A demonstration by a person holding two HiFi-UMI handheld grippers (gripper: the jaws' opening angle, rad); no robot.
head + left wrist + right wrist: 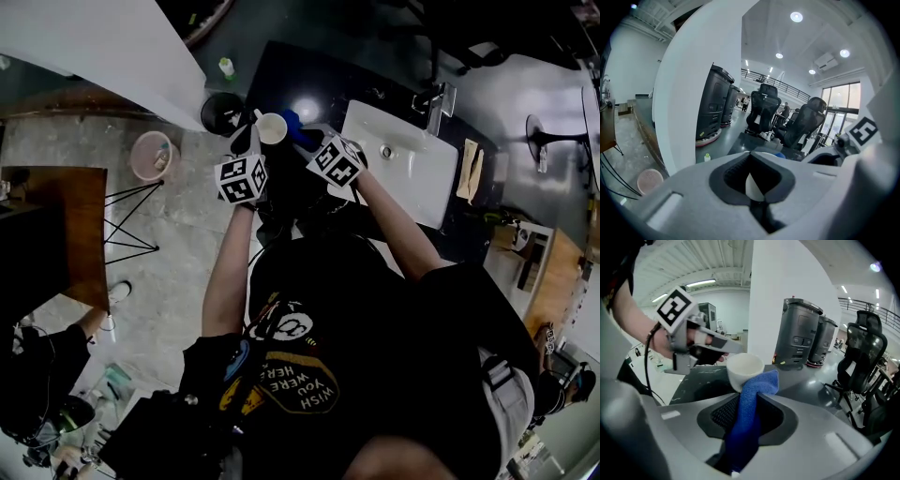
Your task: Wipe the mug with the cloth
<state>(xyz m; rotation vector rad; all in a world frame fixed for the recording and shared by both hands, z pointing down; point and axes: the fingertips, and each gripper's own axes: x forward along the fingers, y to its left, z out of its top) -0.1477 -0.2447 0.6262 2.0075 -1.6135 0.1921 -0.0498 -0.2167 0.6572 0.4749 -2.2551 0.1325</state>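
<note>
- Small white ceramic mug: held over the dark bench, at 12 o'clock from the person. The left gripper has its jaws closed on a white part of the mug. Nothing shows inside.
- Folded blue cloth: clamped in the jaws of the right gripper. Its tip touches the mug's outer wall at 5 o'clock.
- Progress: wiping looks under way on the outside; the interior probably remains.
- White sink basin, at 3 o'clock: appears empty.

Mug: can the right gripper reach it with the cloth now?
Probably yes: the cloth in the right gripper seems to touch the side of the mug, and nothing stands between them. The left gripper holds the mug.
</note>
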